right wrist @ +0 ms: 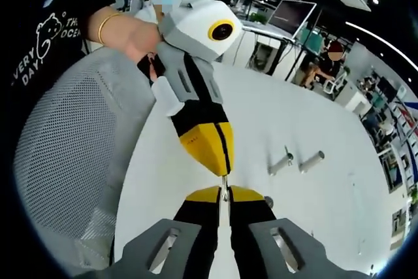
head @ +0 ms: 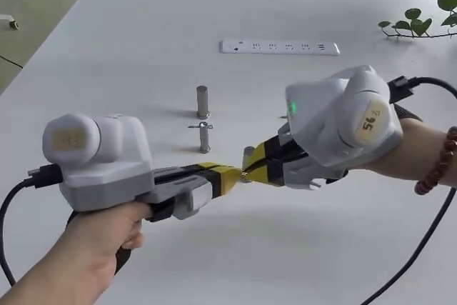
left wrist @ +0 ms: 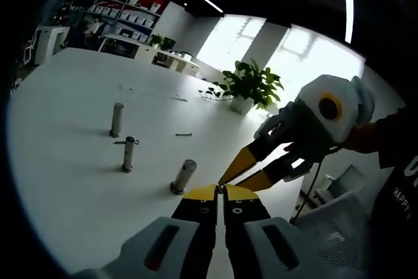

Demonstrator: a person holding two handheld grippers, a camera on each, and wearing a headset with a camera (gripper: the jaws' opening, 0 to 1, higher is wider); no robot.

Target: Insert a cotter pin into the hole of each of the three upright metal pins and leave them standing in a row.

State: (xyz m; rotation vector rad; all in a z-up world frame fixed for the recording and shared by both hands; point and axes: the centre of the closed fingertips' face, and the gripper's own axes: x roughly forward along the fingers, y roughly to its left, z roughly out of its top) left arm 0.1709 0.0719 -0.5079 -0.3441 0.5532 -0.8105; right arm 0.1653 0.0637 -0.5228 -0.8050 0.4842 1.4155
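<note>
Three upright metal pins stand on the white table: the far pin (head: 202, 102), the middle pin (head: 205, 137) with a cotter pin through its top, and the near pin (head: 248, 155), partly hidden behind the jaws. My left gripper (head: 234, 176) and right gripper (head: 250, 171) meet tip to tip just in front of the near pin. A thin cotter pin (right wrist: 224, 186) sits pinched between both sets of shut jaws. In the left gripper view my left gripper (left wrist: 222, 192) faces the near pin (left wrist: 183, 176), the middle pin (left wrist: 128, 153) and the far pin (left wrist: 117, 119).
A white power strip (head: 280, 47) lies at the back of the table (head: 143, 26). A potted plant (head: 421, 19) reaches in at the far right. A loose cotter pin (left wrist: 183, 134) lies on the table beyond the pins. A mesh chair (right wrist: 72, 155) stands by the table edge.
</note>
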